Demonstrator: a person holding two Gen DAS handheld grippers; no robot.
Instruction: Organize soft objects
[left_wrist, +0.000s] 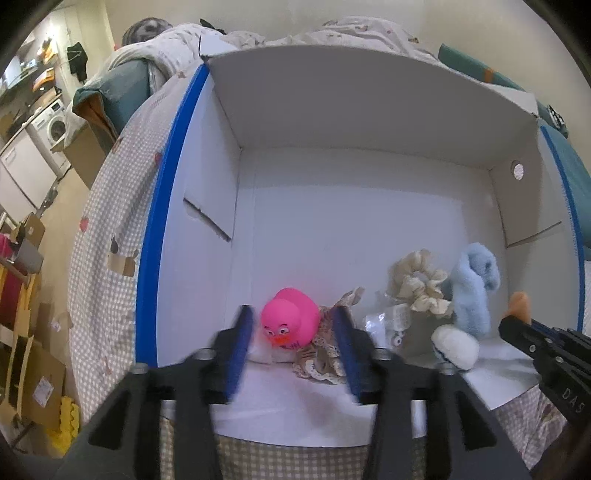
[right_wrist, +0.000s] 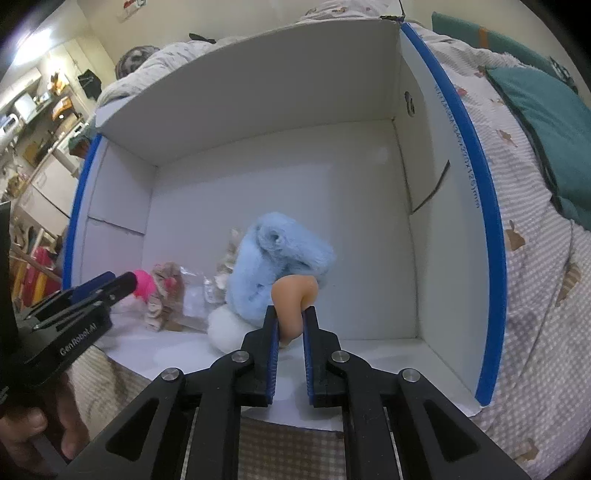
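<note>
Left wrist view gives me the room first: a bed in a checked cover, with a washing machine and stacked cardboard off to the left. On the bed sits the box, white inside with blue edges, its near flap folded down flat toward me. The soft things lie along its near floor: blue plush, cream scrunchie, a patterned cloth, then the pink duck.

My left claw is spread, nothing pinched; the duck sits between the blue pads and just ahead, apparently clear of both and resting inside the box. I judge that side finished.

My right claw is pressed onto a peach toy, which stands up and out from the tips. It hangs over the box floor, right beside the blue plush, bare floor further right. I reckon the release belongs there.
</note>
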